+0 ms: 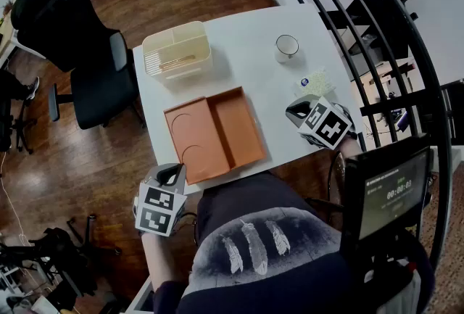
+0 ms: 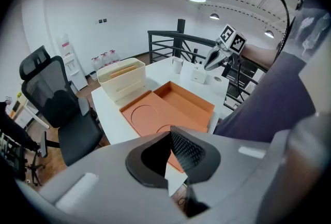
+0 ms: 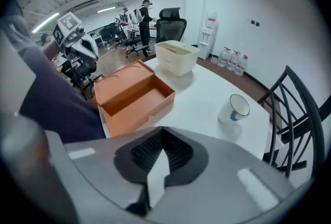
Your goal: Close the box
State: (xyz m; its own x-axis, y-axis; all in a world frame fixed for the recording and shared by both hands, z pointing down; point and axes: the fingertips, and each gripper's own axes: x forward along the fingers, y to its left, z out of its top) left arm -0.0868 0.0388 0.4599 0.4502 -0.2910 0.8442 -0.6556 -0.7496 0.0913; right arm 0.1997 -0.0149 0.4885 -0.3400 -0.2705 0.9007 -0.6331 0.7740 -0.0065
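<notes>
The open box lies mid-desk, its lid flat on the left and its hinge running away from the person. The left gripper, fingers pressed together and empty, hangs just beside the lid's near corner. The right gripper, also closed and empty, waits farther off.

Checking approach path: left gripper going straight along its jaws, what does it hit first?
The left gripper likely meets the open orange box, at the near edge of its flat lid; depth unclear.

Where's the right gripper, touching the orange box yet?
Apart. The head view shows bare table between the right gripper and the orange box; the right gripper view shows the box well ahead of its jaws.
</notes>
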